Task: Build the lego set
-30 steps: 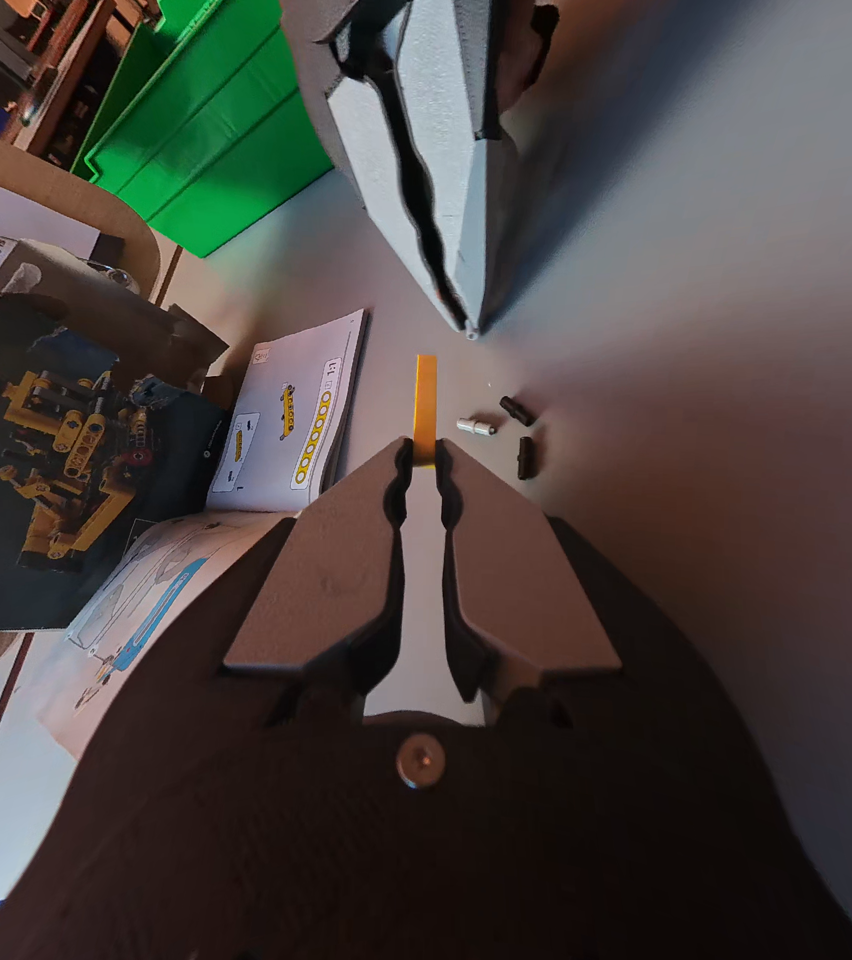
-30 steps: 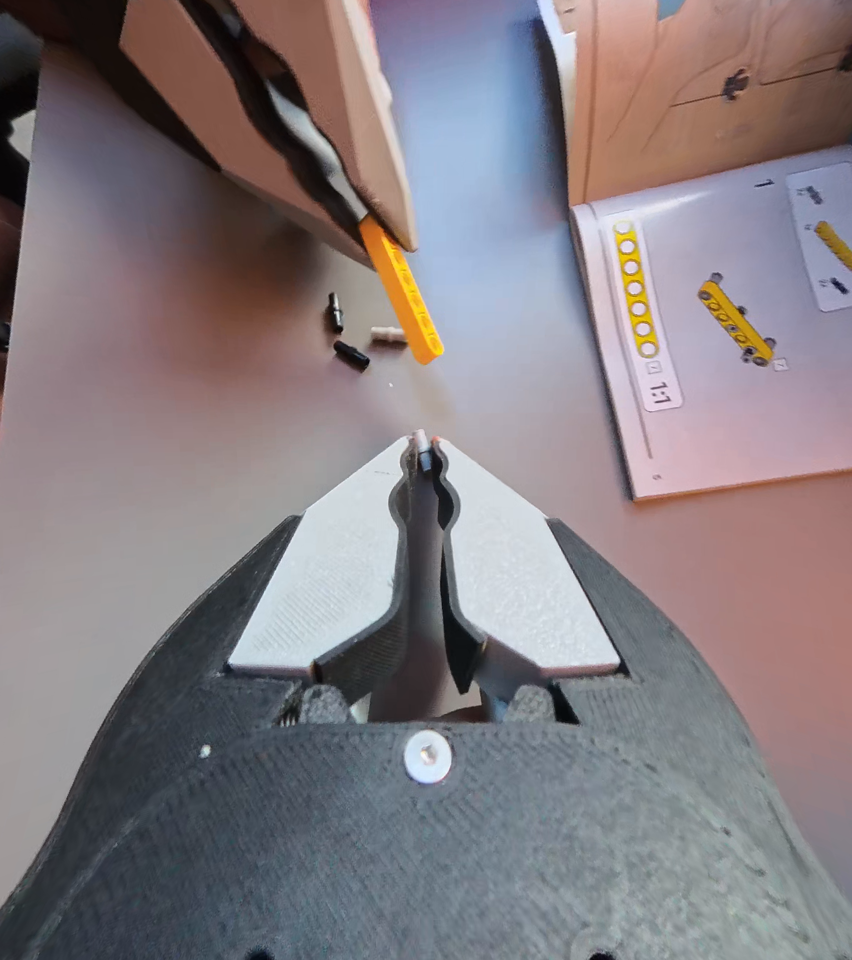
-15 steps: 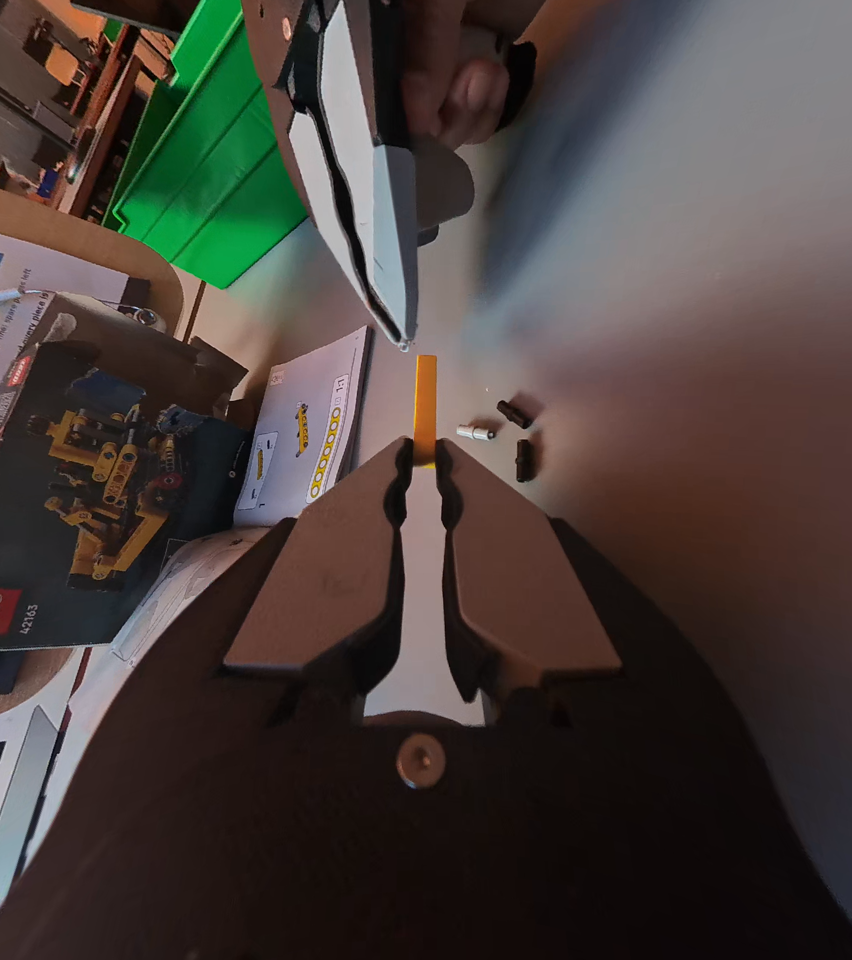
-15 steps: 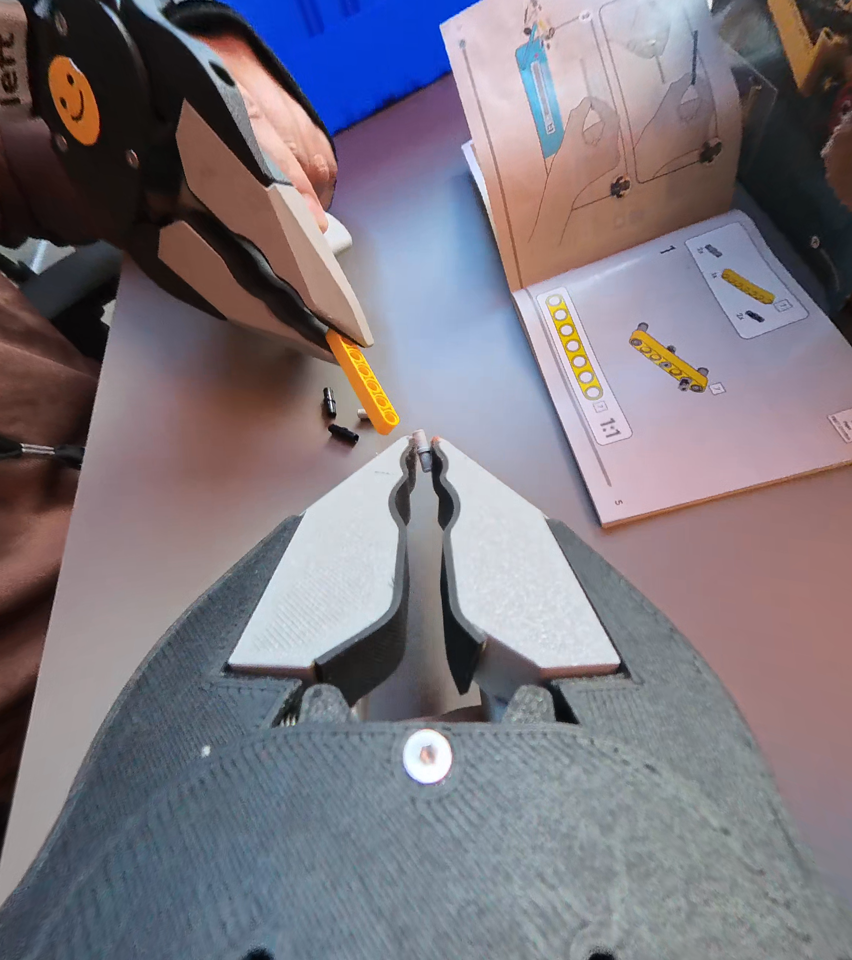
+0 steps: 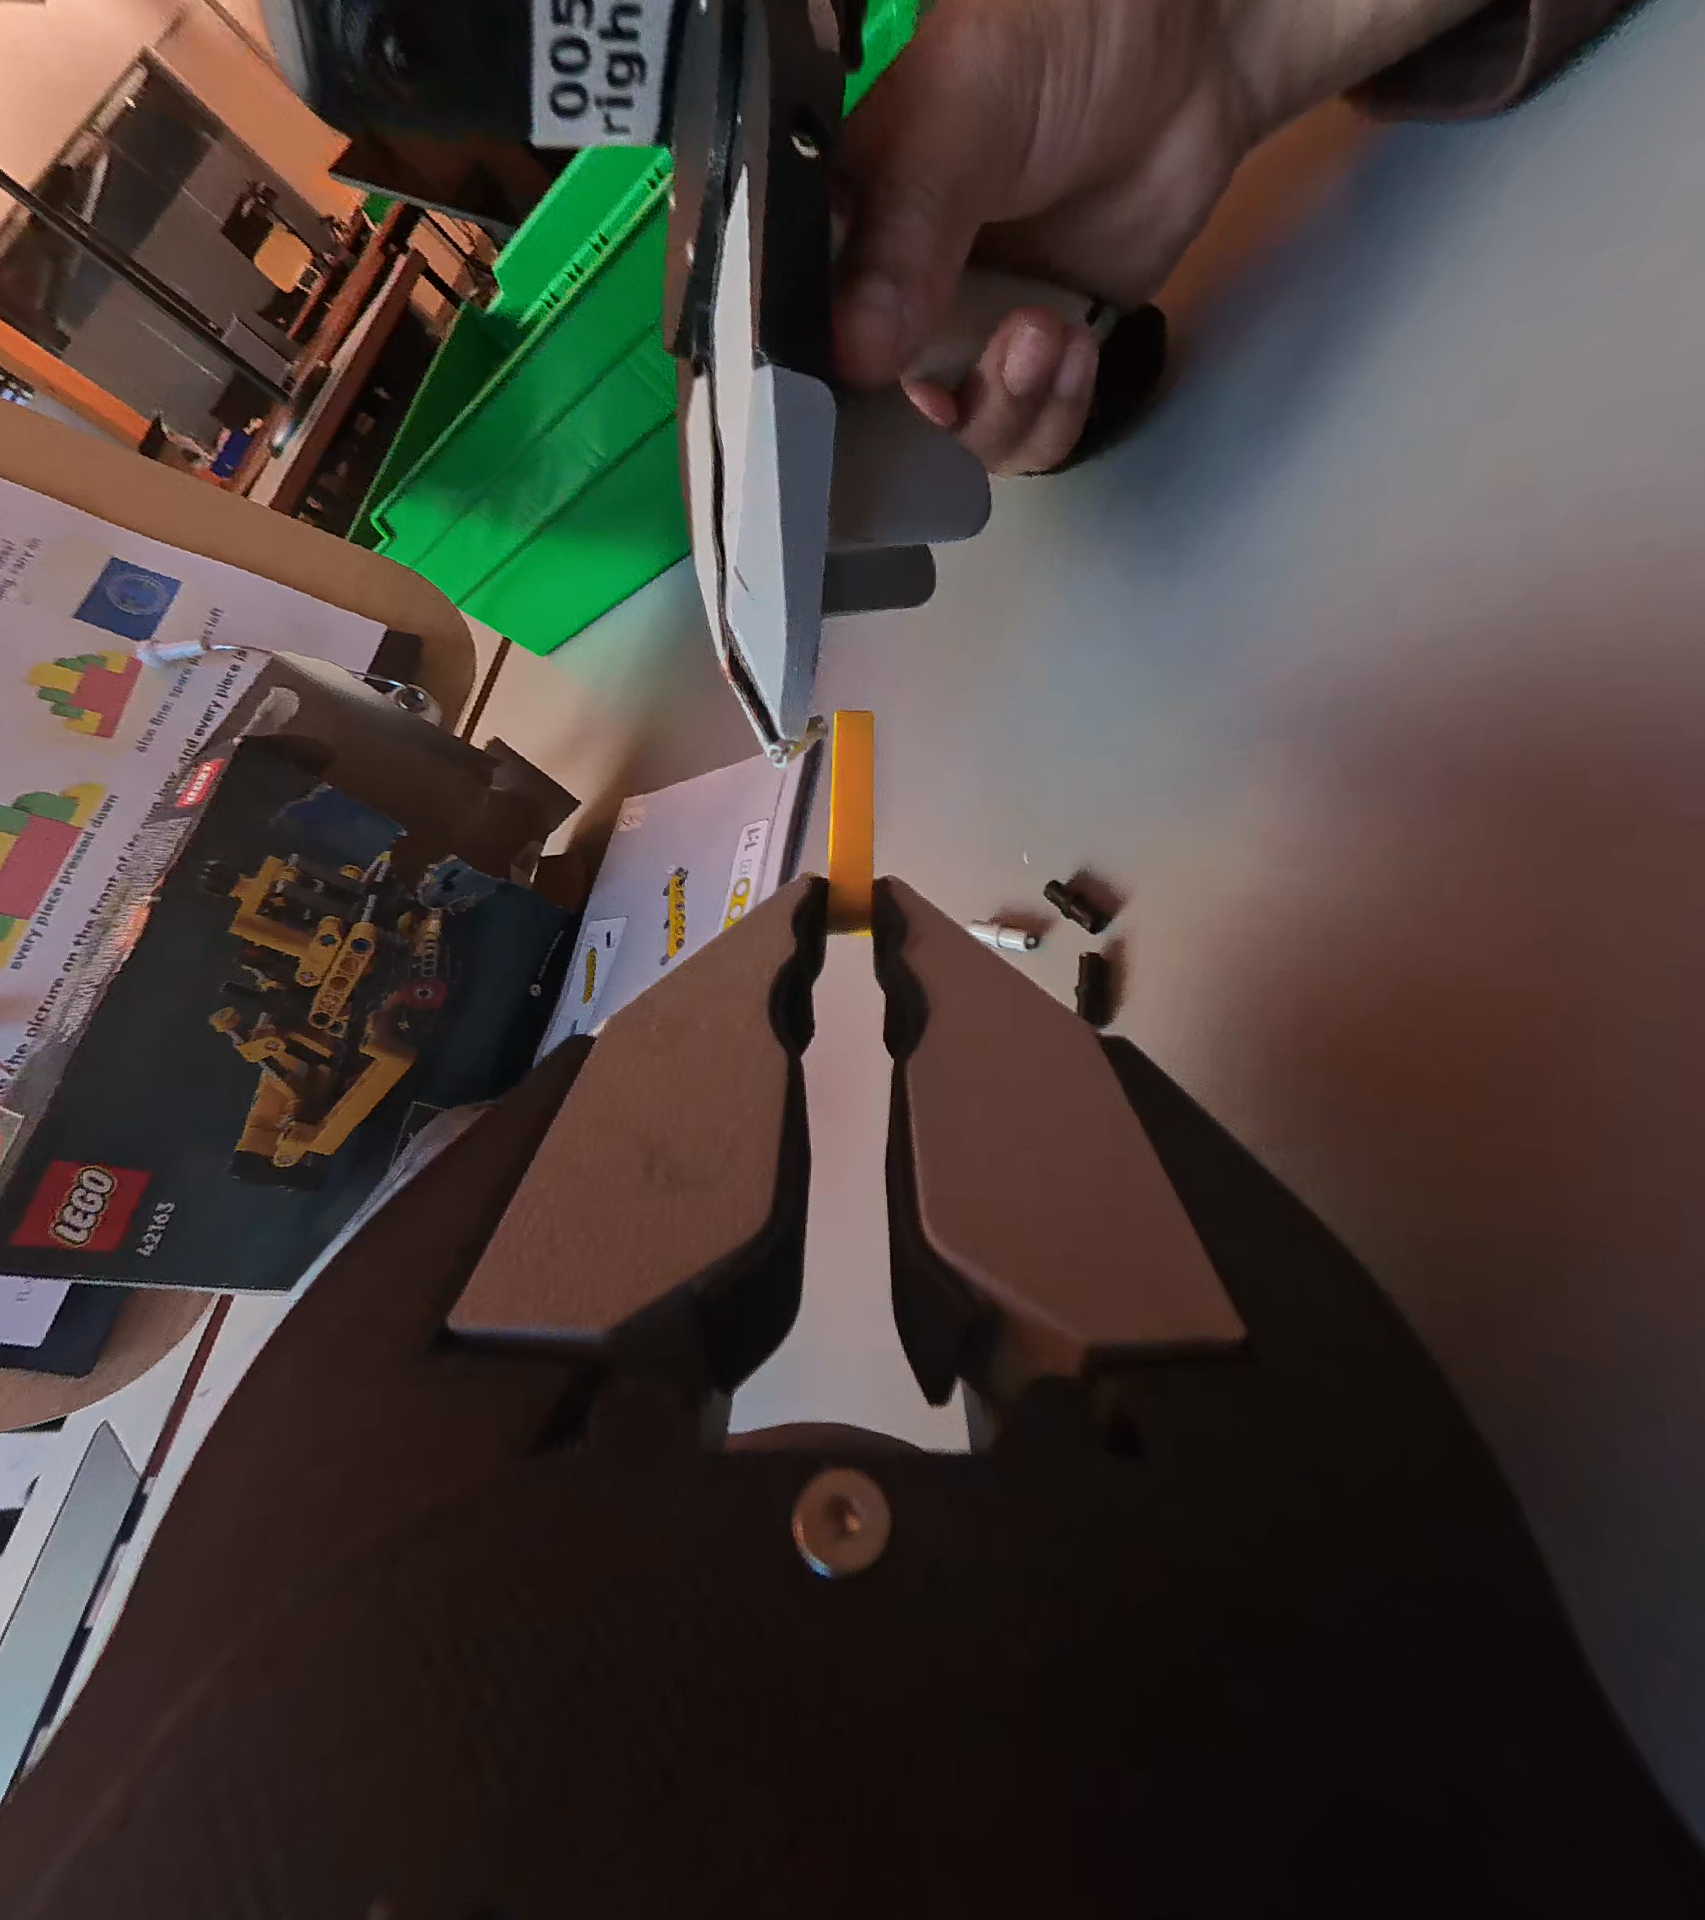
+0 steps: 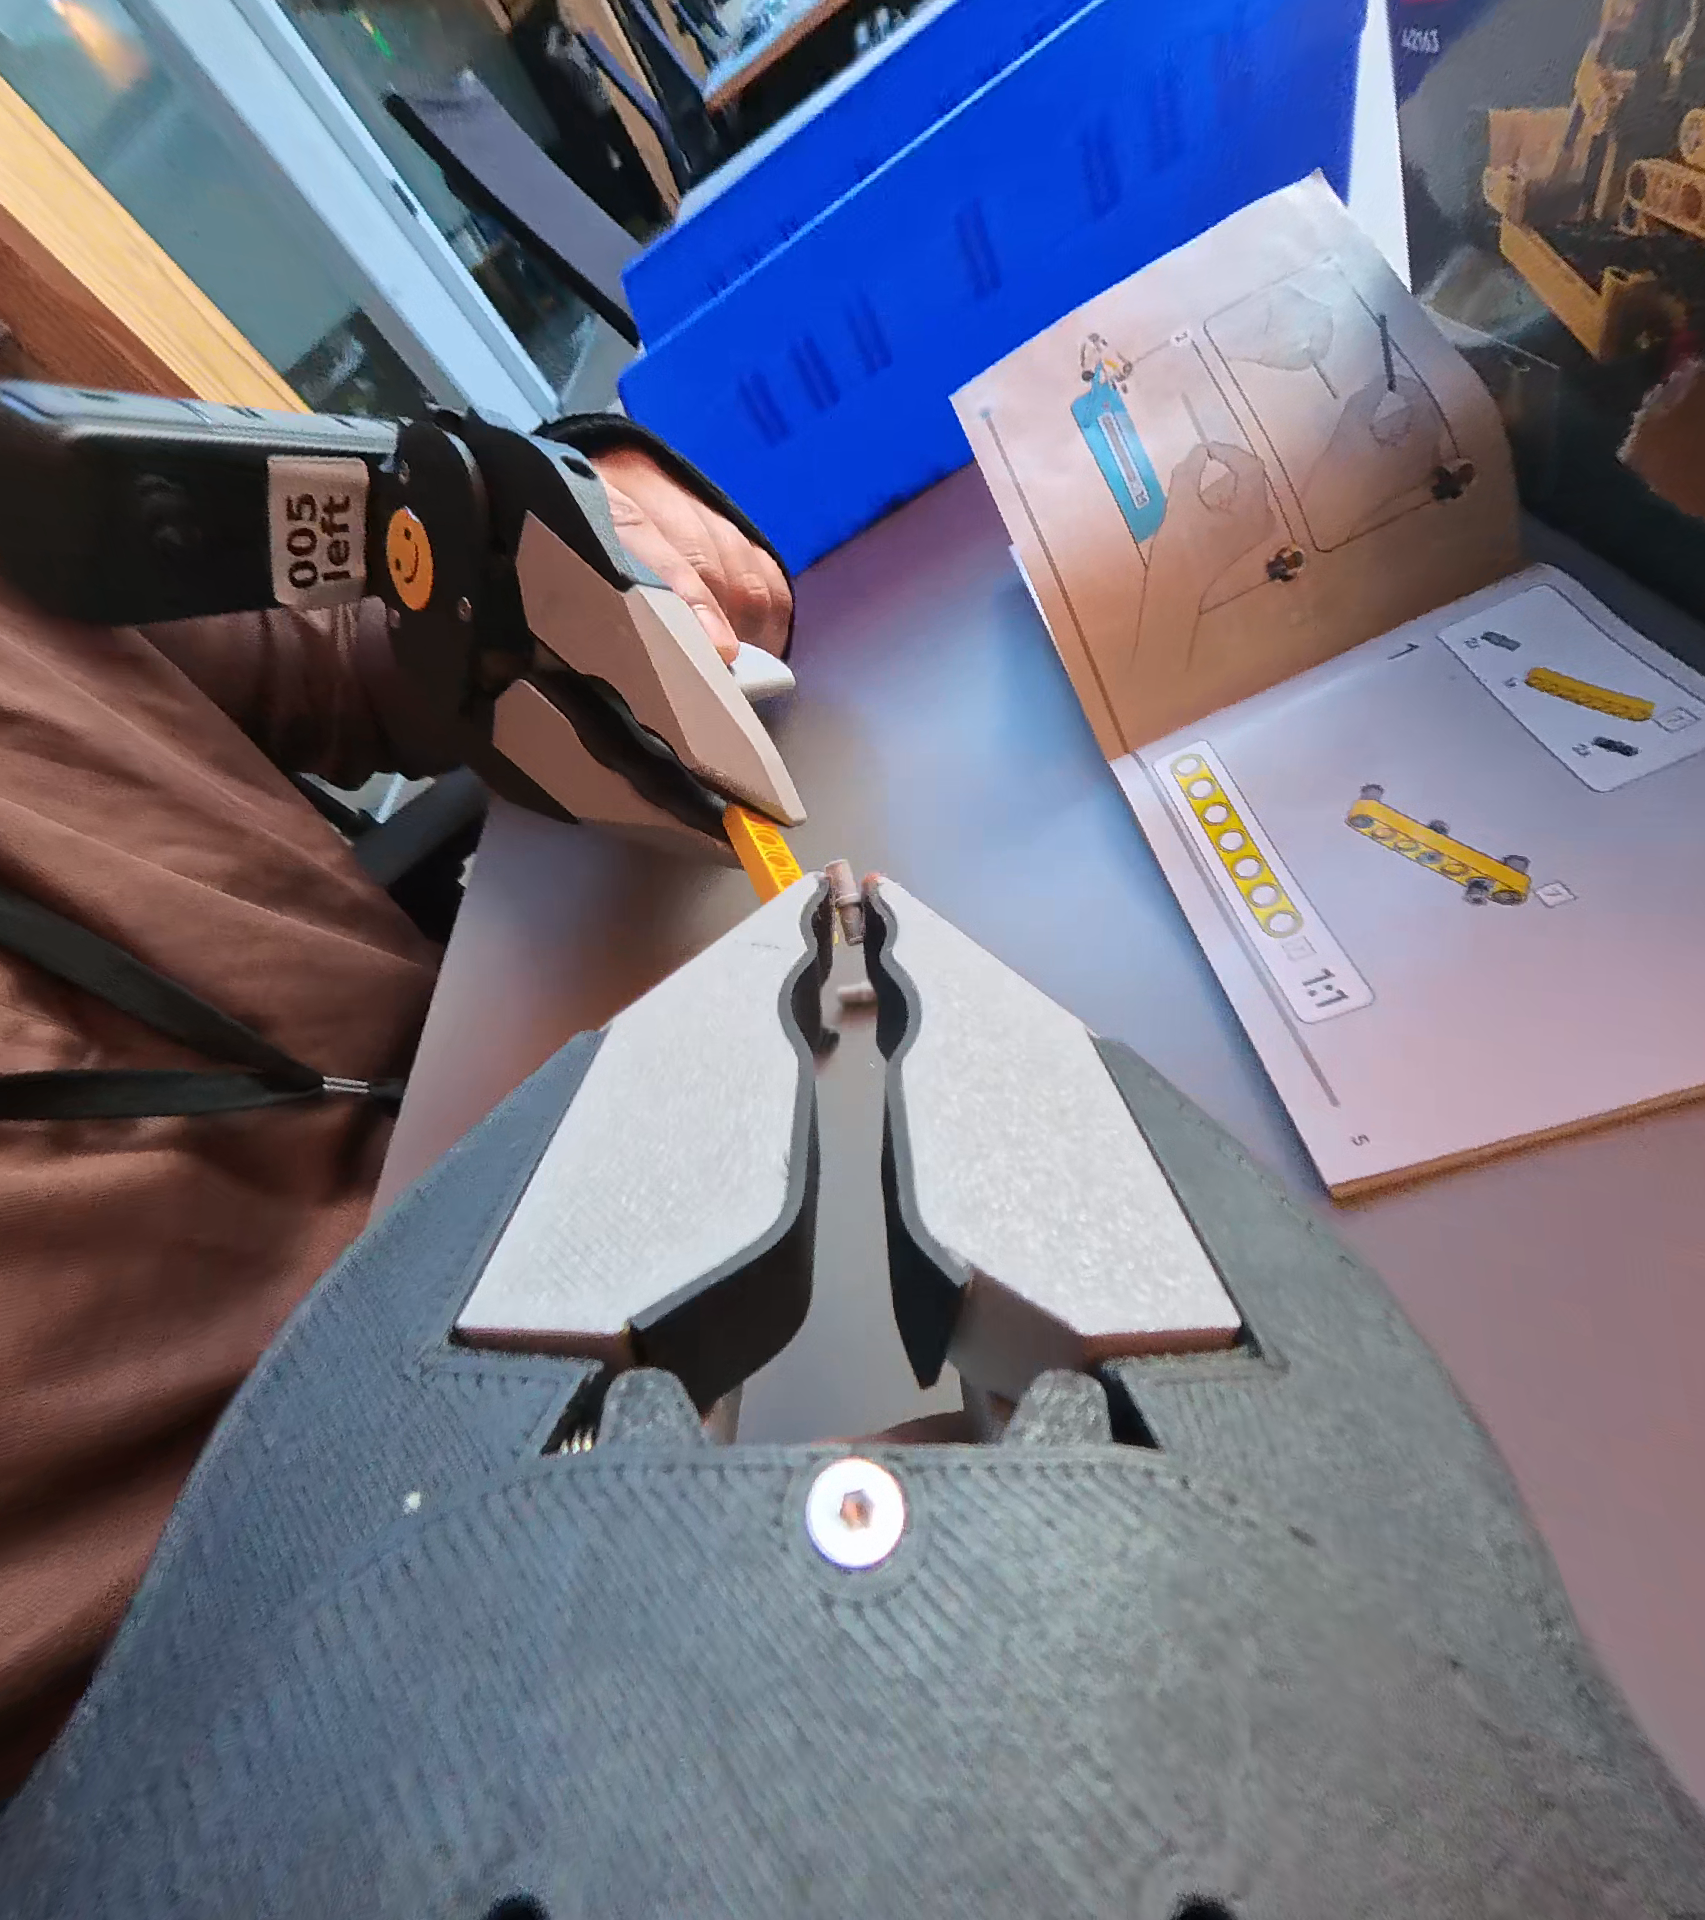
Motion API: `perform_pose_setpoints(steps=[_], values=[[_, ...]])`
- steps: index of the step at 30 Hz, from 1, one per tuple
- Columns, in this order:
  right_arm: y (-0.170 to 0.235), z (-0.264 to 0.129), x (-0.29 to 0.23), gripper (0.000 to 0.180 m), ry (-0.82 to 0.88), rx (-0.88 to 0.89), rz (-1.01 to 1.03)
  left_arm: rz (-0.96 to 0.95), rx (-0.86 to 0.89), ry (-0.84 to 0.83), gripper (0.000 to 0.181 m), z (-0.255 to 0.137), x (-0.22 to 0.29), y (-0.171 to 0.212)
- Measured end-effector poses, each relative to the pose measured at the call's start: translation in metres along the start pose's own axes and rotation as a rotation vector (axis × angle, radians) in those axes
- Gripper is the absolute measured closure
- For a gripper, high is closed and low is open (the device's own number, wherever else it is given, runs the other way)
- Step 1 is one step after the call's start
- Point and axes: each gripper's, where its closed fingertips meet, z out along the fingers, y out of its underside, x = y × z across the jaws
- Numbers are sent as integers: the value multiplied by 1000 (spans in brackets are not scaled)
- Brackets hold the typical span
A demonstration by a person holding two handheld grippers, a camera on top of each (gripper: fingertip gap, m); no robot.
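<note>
My left gripper [image 5: 843, 902] is shut on one end of a yellow beam [image 5: 850, 810] and holds it above the grey table. The beam also shows in the right wrist view [image 6: 763, 850], sticking out of the left gripper [image 6: 775, 816]. My right gripper [image 6: 845, 896] is shut on a small grey pin [image 6: 845, 906], whose tip is close beside the beam's free end. In the left wrist view the right gripper [image 5: 783, 743] comes down from above, its pin [image 5: 806, 740] almost touching the beam's far end. A white pin [image 5: 1004, 935] and two black pins [image 5: 1076, 902] lie on the table.
An open instruction booklet [image 6: 1450, 852] lies right of the grippers. The set's box [image 5: 235, 1029] stands behind it, on a printed sheet. Green bins [image 5: 557, 436] and a blue bin [image 6: 931, 270] stand at the table's far side. A person's hands hold both grippers. Only a small space, under 4 cm, lies between the two pairs of fingers.
My right gripper has tilted up and moved with the pin toward the beam's free end. The left gripper has kept the beam but turned, so the box and bins have shifted in its view.
</note>
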Motion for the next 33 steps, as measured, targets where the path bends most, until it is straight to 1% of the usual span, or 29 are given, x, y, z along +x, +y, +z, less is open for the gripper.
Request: perform_pose_setpoints(steps=[1, 9, 10, 12, 15, 17, 19, 22, 27, 29, 31, 33], values=[[-1, 0, 0, 177, -6, 7, 9, -1, 5, -8, 175, -1, -2, -1], [-7, -3, -3, 178, -60, 56, 80, 26, -14, -8, 175, 0, 0, 2], [-4, -4, 0, 178, -40, 34, 70, 41, -23, -12, 175, 1, 1, 4], [5, -7, 14, 178, 59, -32, 22, 52, -34, -7, 175, 2, 3, 5], [28, -14, 37, 178, 236, -203, -82, 48, -43, 9, 175, 3, 5, 7], [42, -14, 45, 178, 301, -306, -141, 49, -50, 16, 175, 4, 6, 8], [49, -10, 43, 176, 301, -346, -171, 51, -57, 23, 174, 4, 8, 10], [48, -13, 42, 166, 295, -351, -178, 58, -68, 27, 174, 5, 9, 12], [40, -28, 39, 168, 293, -333, -222, 54, -66, 31, 175, 5, 9, 12], [41, -31, 38, 171, 279, -331, -238, 56, -67, 35, 175, 5, 10, 11], [46, -30, 36, 172, 253, -353, -229, 61, -68, 39, 175, 5, 11, 11], [52, -29, 39, 173, 264, -378, -196, 70, -75, 36, 174, 5, 11, 13]])
